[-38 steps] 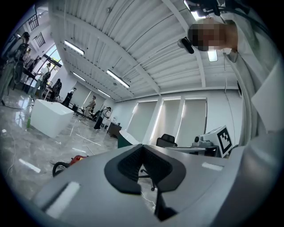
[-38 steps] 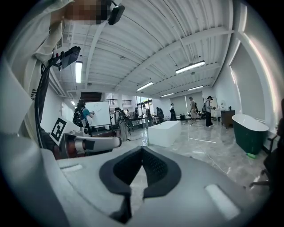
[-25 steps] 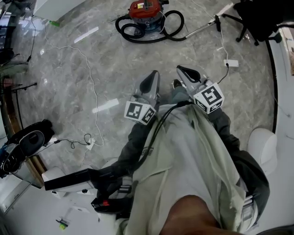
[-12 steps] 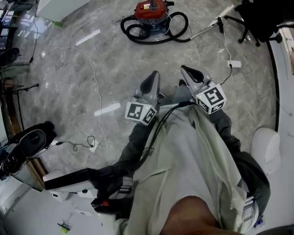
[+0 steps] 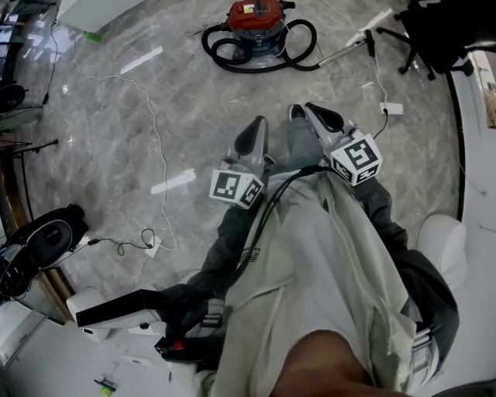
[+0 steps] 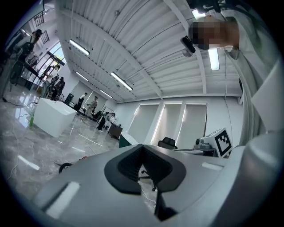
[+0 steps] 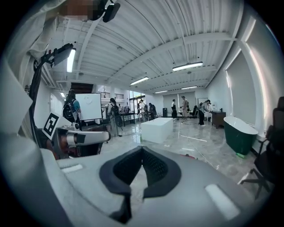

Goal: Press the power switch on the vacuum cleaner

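Left gripper (image 5: 259, 124) out front of torso, nose pointing far. Jaws pressed together at tips, nothing between them, as left gripper view confirms (image 6: 142, 148). Left marker cube (image 5: 235, 188) sits at near end, left forearm (image 5: 226, 236) in dark sleeve running back to body. Right gripper (image 5: 308, 109) just beside it, nose angled far-left, tips near but apart. Jaws likewise together and empty (image 7: 142, 149). Right marker cube (image 5: 356, 159) tilted, right forearm (image 5: 385, 221) bent behind.

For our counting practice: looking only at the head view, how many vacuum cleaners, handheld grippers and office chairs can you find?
vacuum cleaner: 1
grippers, the left gripper and the right gripper: 2
office chair: 1
Total: 4
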